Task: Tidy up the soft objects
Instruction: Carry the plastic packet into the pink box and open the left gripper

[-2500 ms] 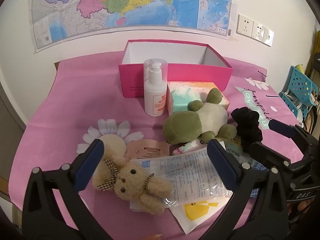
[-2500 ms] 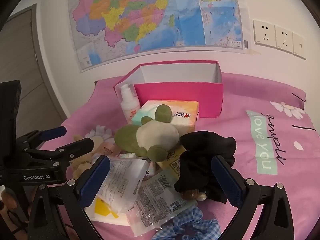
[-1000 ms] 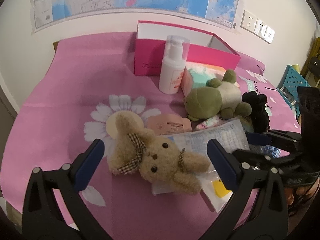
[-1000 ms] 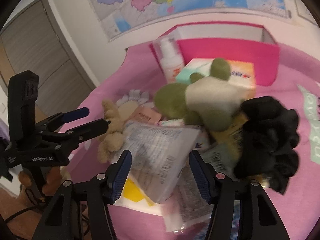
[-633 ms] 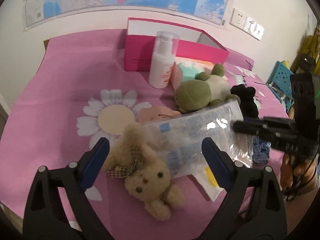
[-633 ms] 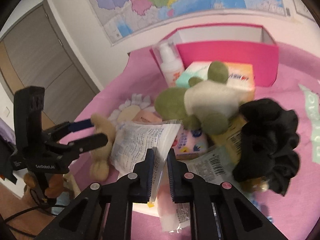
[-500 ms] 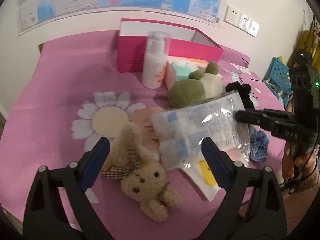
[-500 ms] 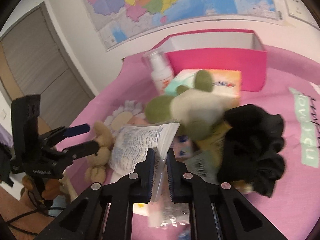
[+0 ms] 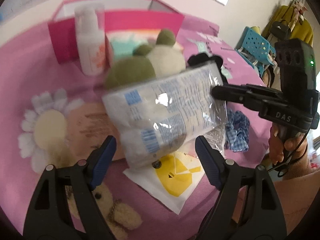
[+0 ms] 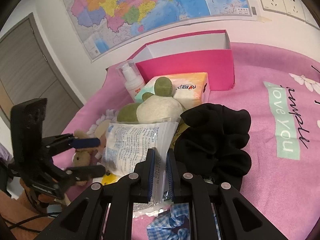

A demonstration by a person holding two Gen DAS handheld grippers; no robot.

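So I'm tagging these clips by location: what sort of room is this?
Probably a bedroom or other room at home: a flower-print pink cloth covers the surface, a map hangs on the wall, and clothes and a bag hang in the corner.

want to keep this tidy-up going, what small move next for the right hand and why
Probably carry the clear plastic packet toward the open pink box. The right gripper is shut on the packet's edge and holds it off the pink cloth, while the left gripper is open beneath it.

Pink flowered tablecloth (image 10: 270, 76), pink box (image 10: 190, 68), lotion bottle (image 10: 132, 80), green plush (image 10: 152, 108), black scrunchie (image 10: 216, 140), tan bear (image 9: 112, 206)
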